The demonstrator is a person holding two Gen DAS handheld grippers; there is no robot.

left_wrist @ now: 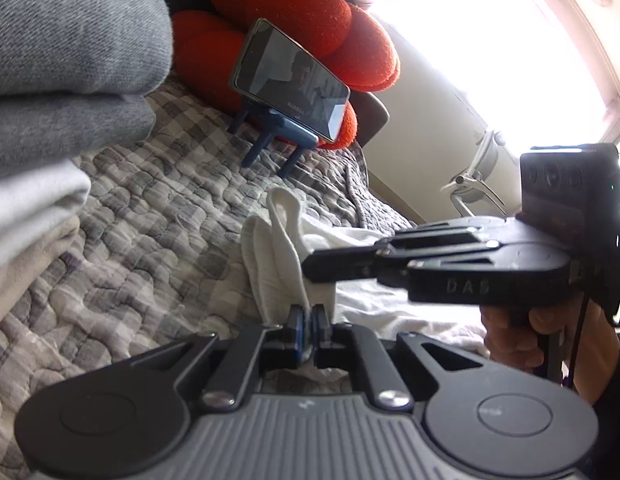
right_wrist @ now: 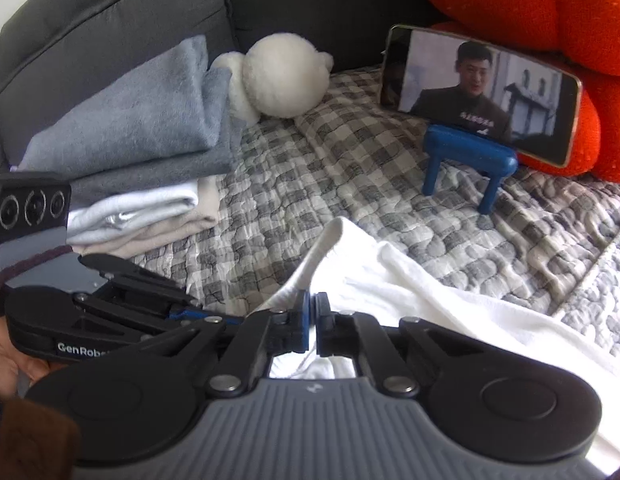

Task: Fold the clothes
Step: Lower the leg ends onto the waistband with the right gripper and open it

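A white garment (right_wrist: 410, 280) lies rumpled on the checked quilt (right_wrist: 310, 184). Its ribbed hem (left_wrist: 278, 256) stands up in a loop between my two grippers. In the left wrist view, my left gripper (left_wrist: 309, 320) is shut on that ribbed hem at the bottom centre. My right gripper (left_wrist: 312, 270) reaches in from the right just above it, held by a hand (left_wrist: 550, 344), jaws together with a flap of white cloth at its tips. In the right wrist view, my right gripper (right_wrist: 313, 312) is shut on the hem's fold, and the left gripper's body (right_wrist: 90, 320) lies close at its left.
A stack of folded grey, white and beige clothes (right_wrist: 142, 152) sits at the left by the dark sofa back (right_wrist: 110, 8). A white plush toy (right_wrist: 278, 80) lies behind it. A phone on a blue stand (right_wrist: 478, 96) leans on an orange knot cushion (right_wrist: 550, 8).
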